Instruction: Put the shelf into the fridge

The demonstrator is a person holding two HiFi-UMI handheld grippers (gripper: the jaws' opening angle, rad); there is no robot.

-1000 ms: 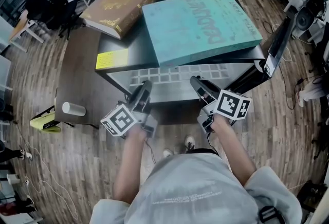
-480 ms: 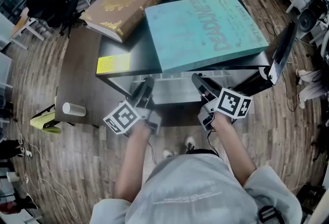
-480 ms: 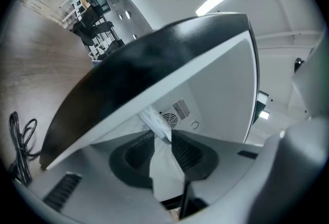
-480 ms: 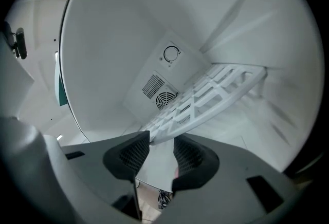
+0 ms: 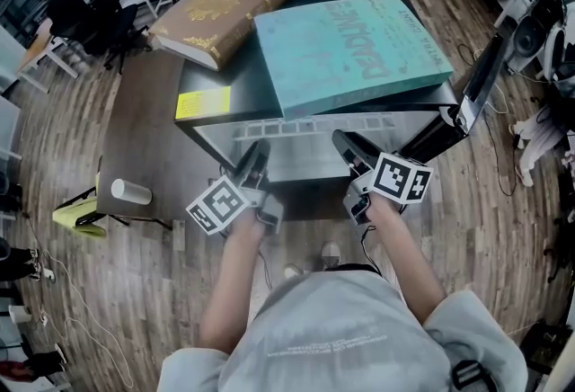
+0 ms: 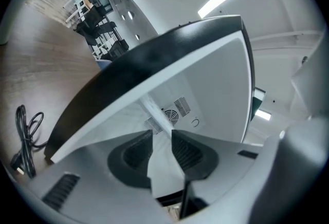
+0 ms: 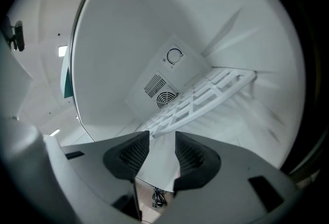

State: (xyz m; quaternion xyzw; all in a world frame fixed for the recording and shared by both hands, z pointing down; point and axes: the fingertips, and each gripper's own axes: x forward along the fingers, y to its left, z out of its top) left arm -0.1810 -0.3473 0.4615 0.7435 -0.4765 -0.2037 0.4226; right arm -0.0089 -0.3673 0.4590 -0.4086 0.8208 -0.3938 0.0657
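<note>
My left gripper and right gripper clamp the white slotted plastic shelf at 6 o'clock; probably stiff, light.

The shelf sits deeper in the fridge. Ahead of the left tool and the right tool, only one row of its grid shows, where two rows showed a second ago. Both tools are a little farther forward, closer under the fridge's front edge. Behind the right tool, the person's shoe now shows as a blur.
</note>
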